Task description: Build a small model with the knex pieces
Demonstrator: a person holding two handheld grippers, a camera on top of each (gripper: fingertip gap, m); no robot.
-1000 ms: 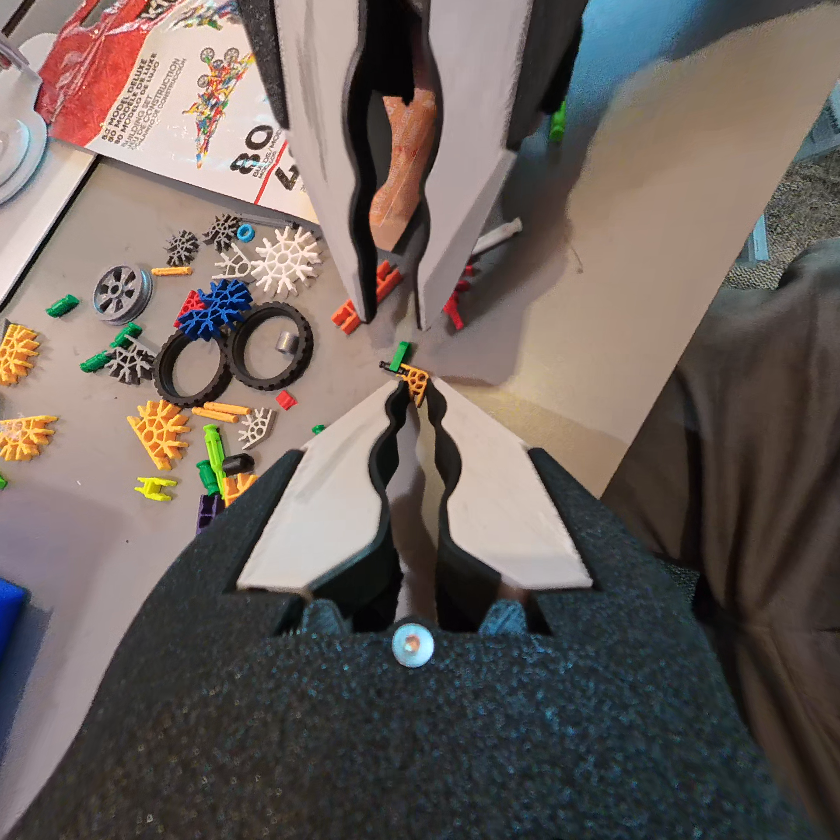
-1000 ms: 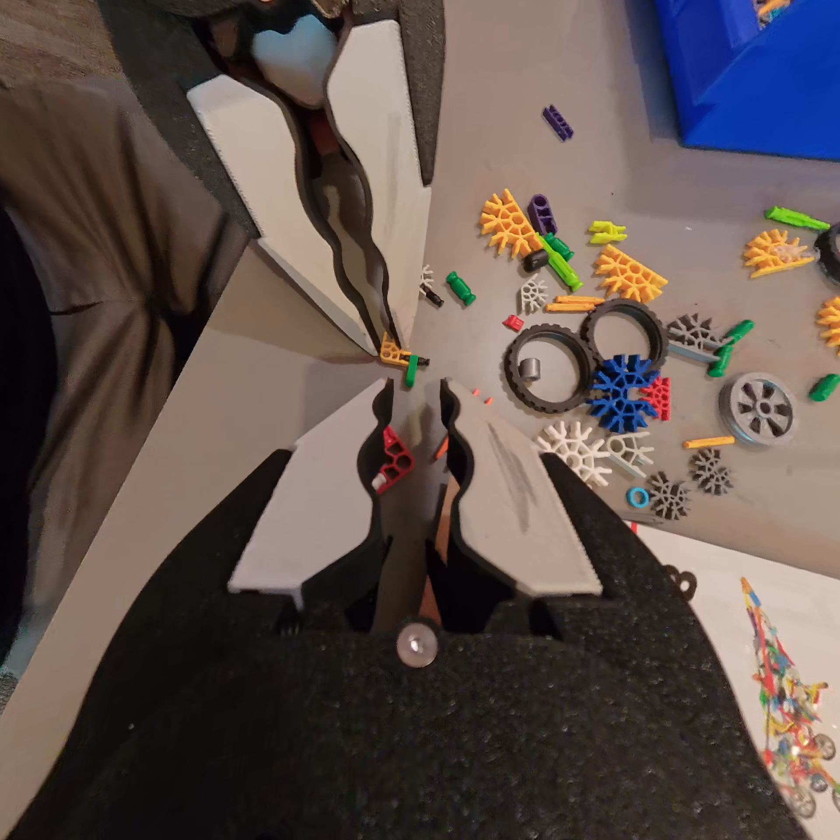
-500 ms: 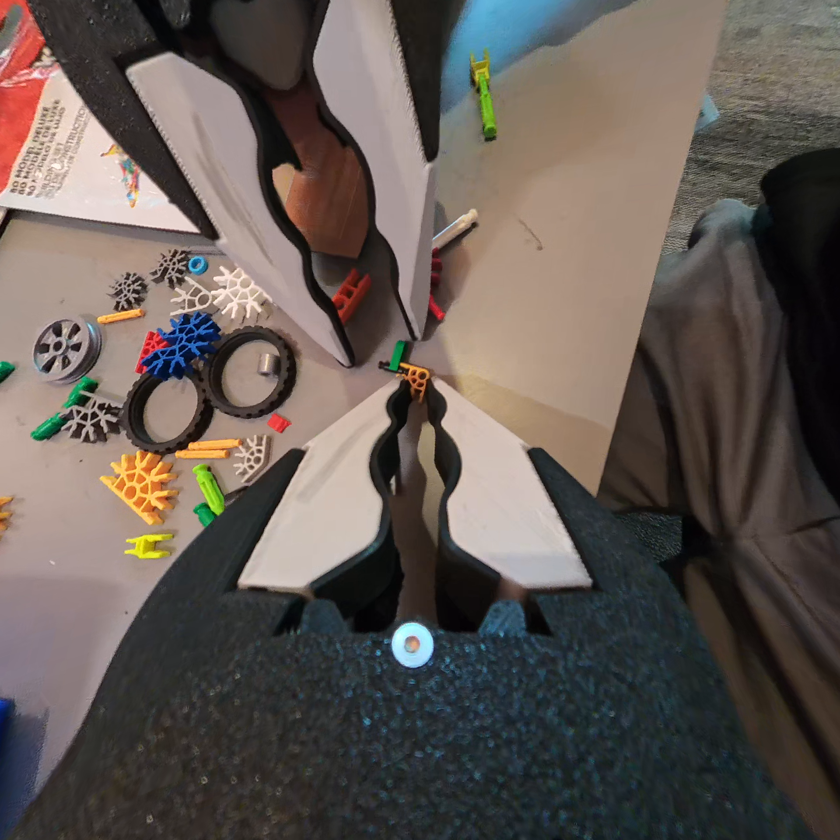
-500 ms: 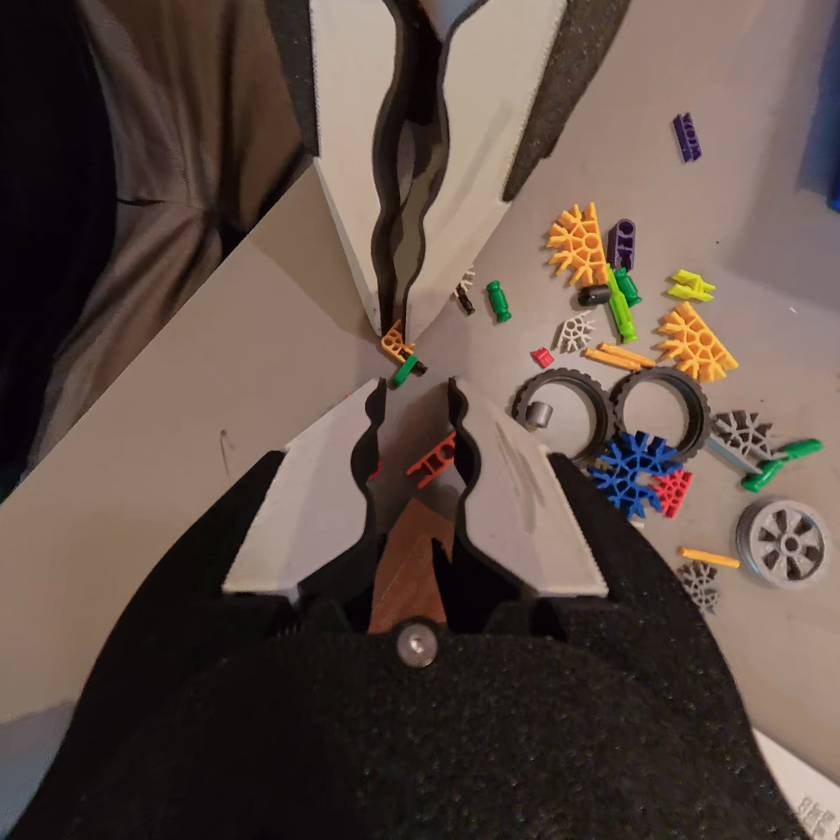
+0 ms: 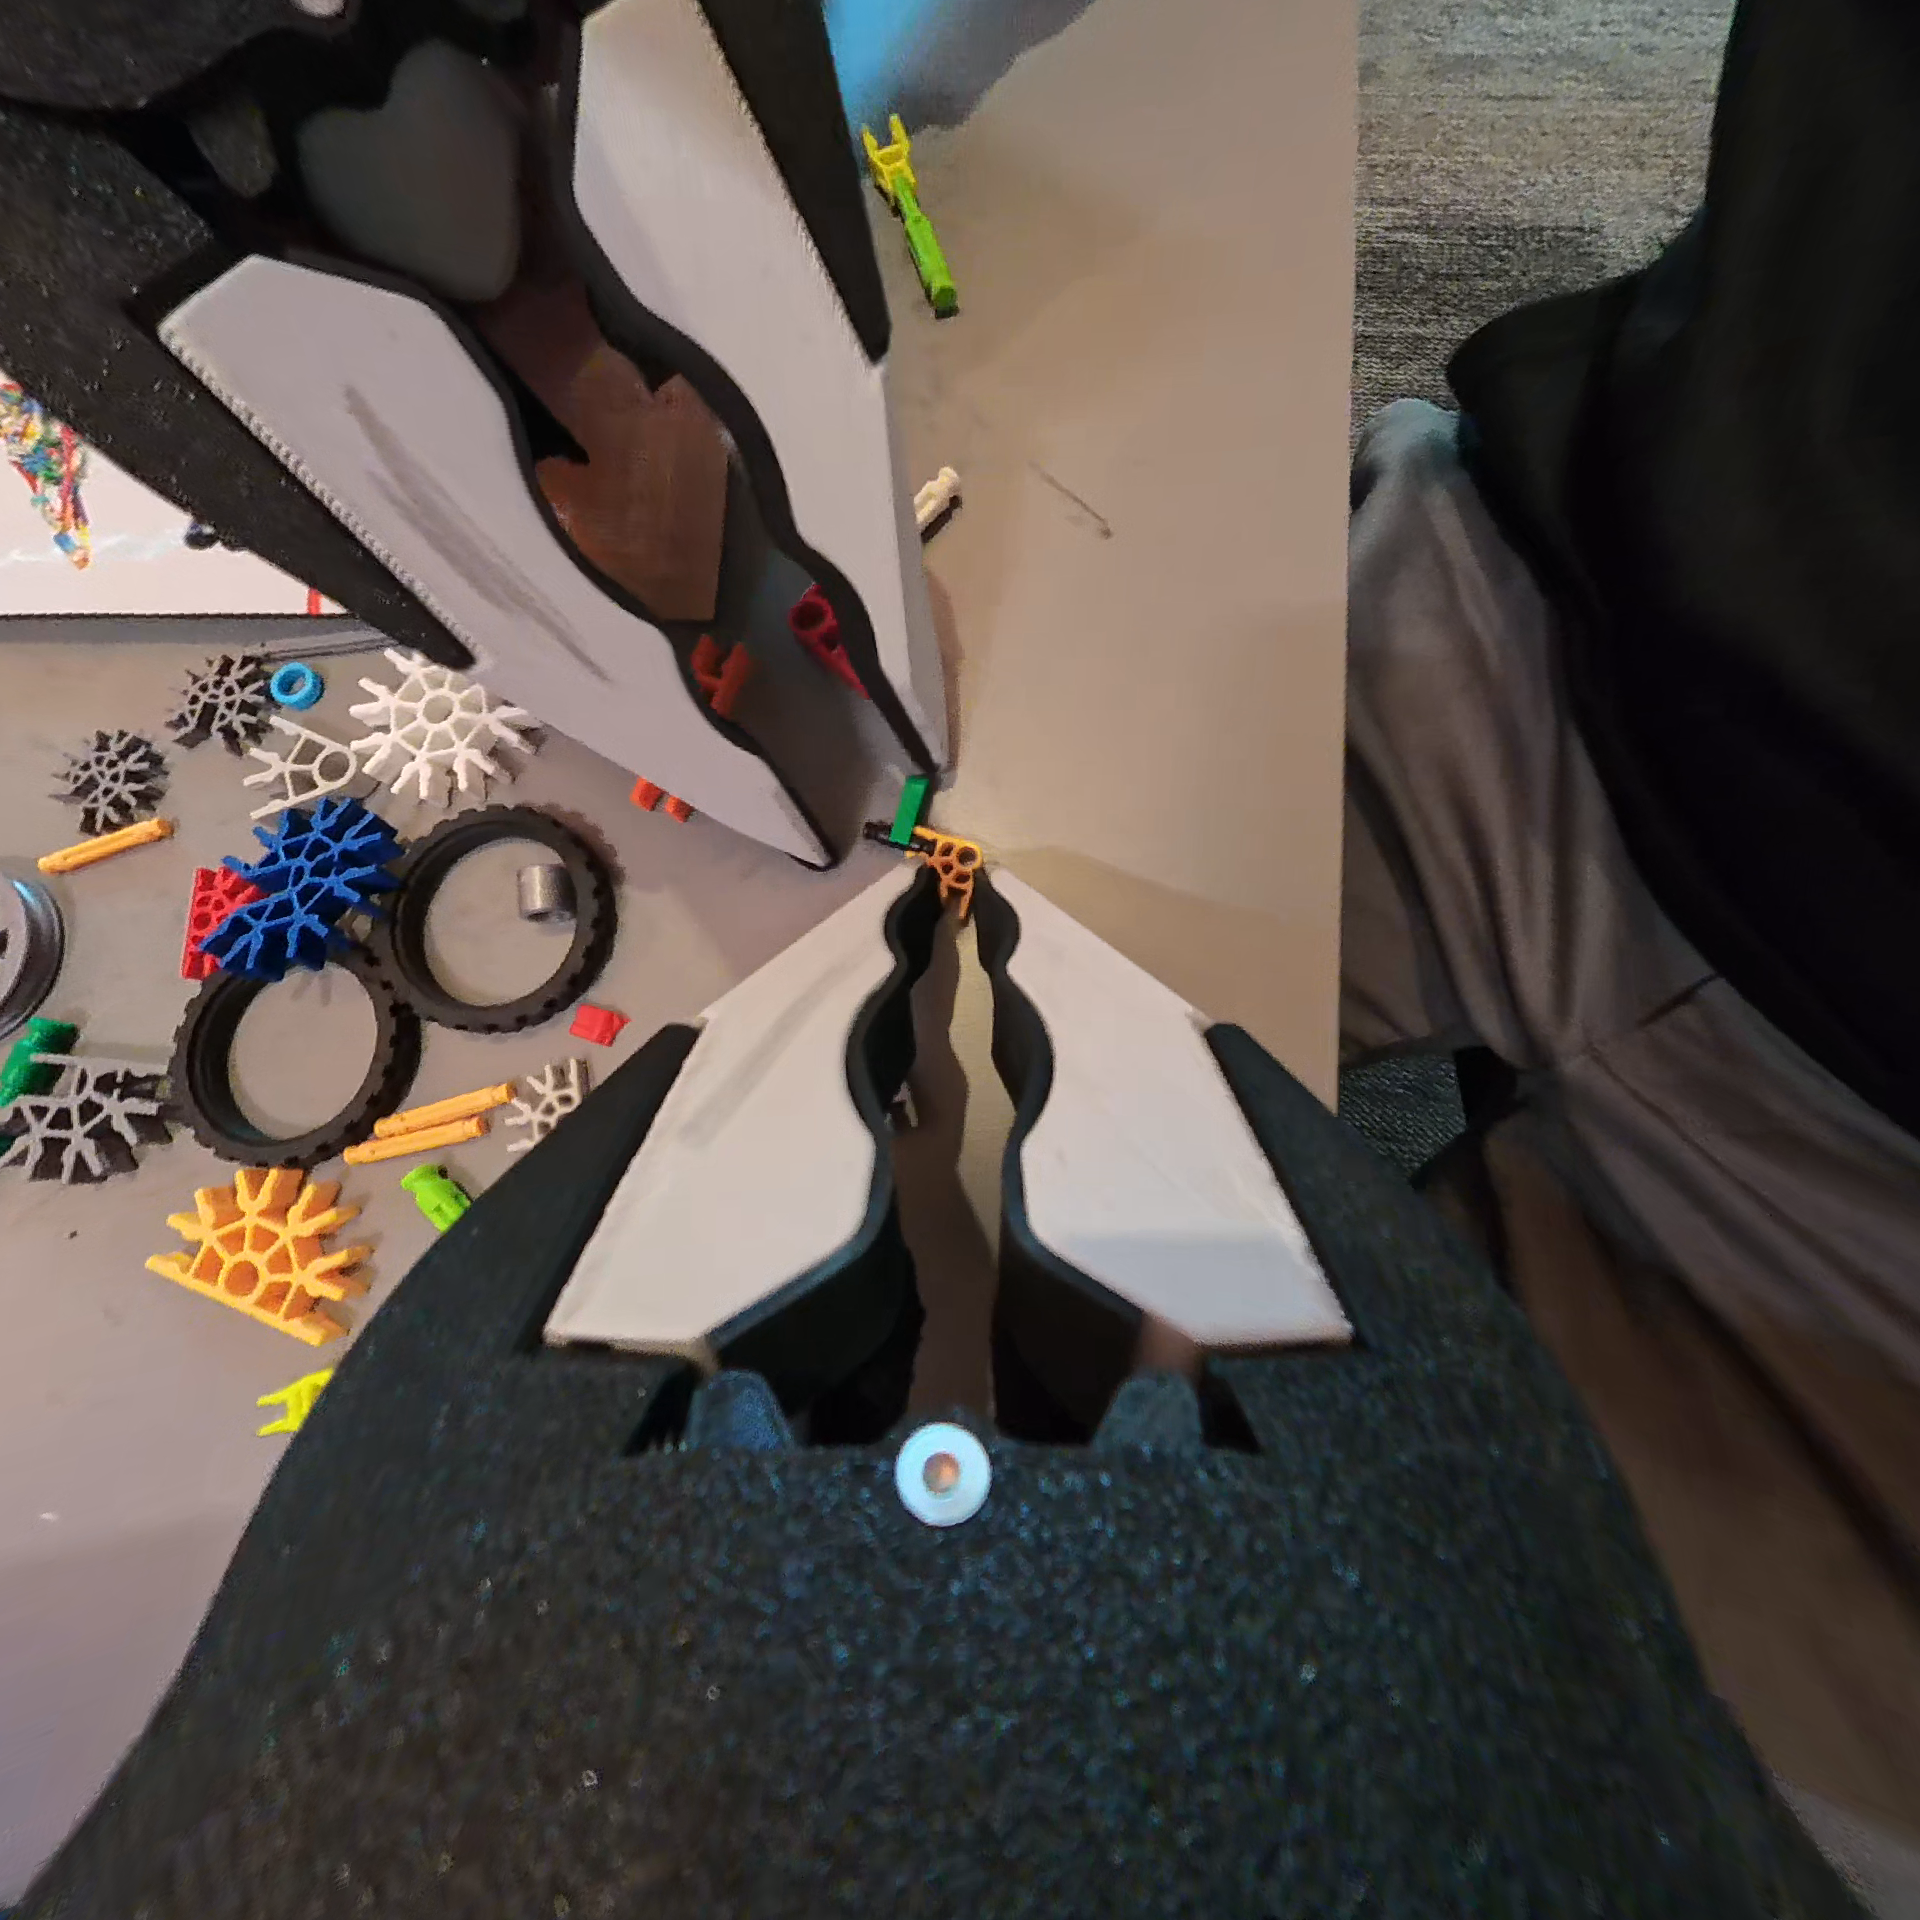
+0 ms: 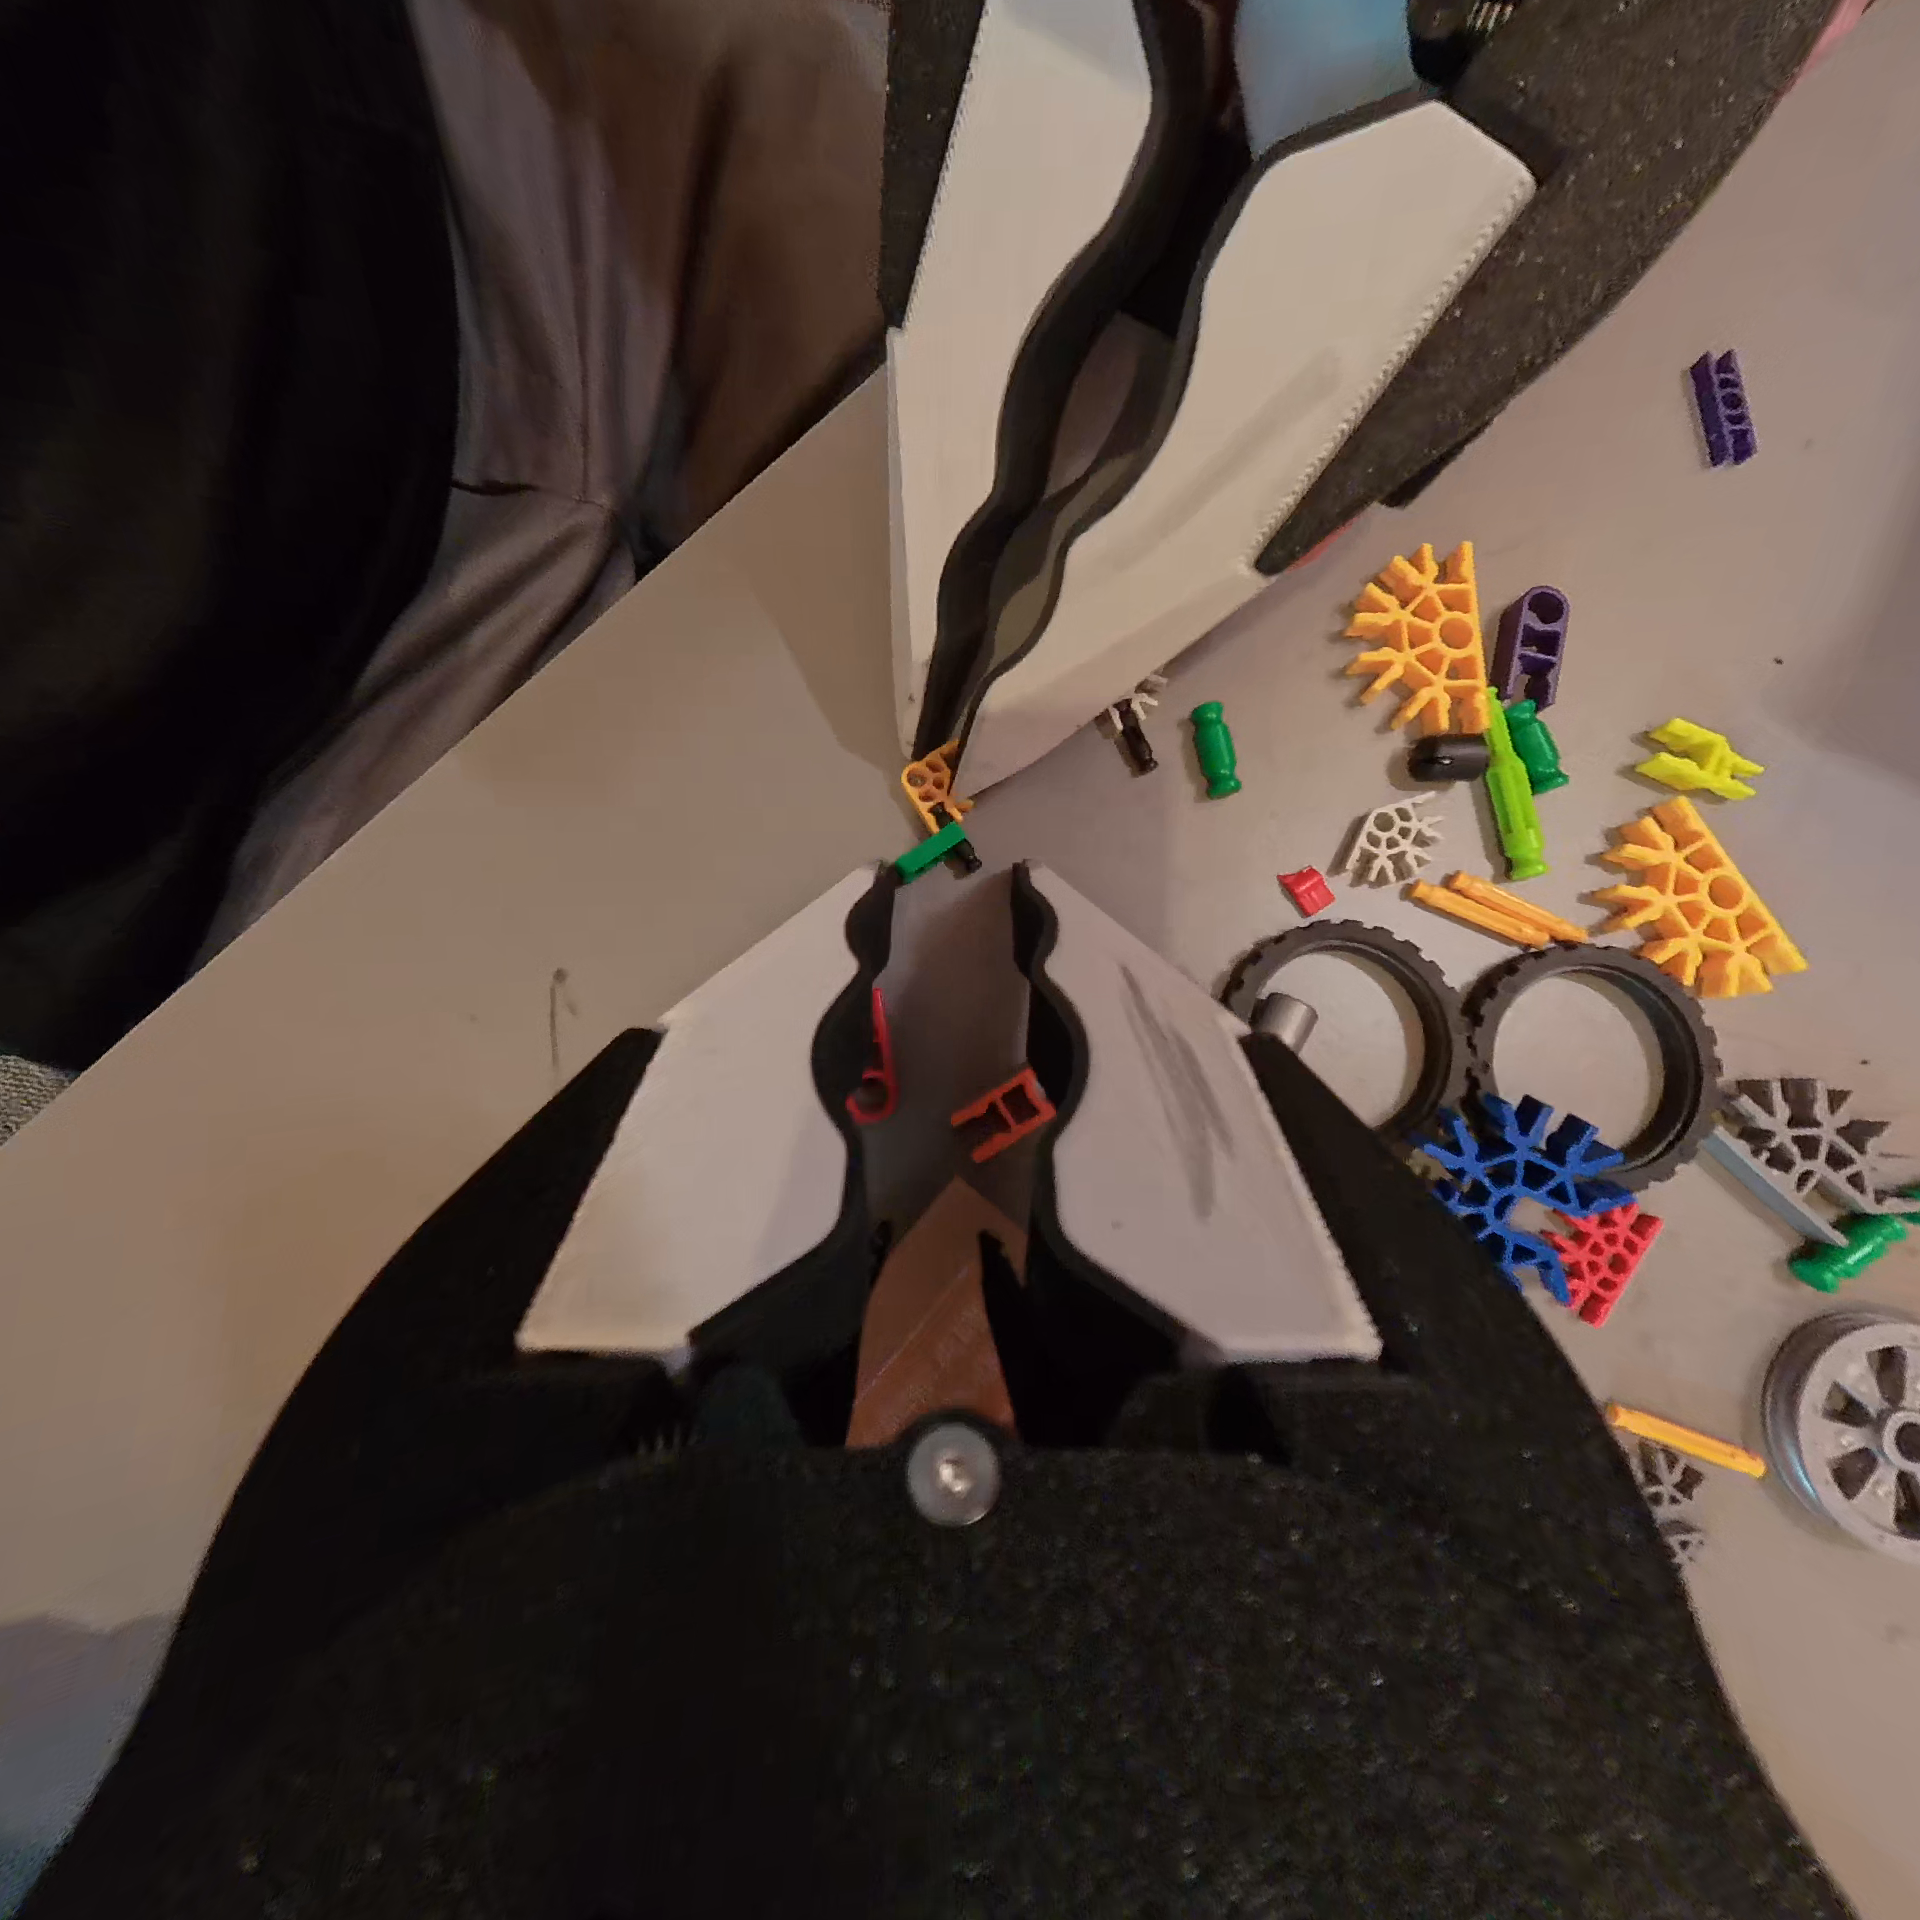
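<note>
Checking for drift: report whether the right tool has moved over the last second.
Yes. In its own view the black tyres slid downward beside the right tool, so it advanced toward the green rod and table edge.

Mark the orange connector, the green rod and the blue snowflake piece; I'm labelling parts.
orange connector (image 5: 954, 861), left wrist view, its middle, at the fingertips.
green rod (image 6: 928, 854), right wrist view, mid-length.
blue snowflake piece (image 5: 301, 890), left wrist view, its hub.
</note>
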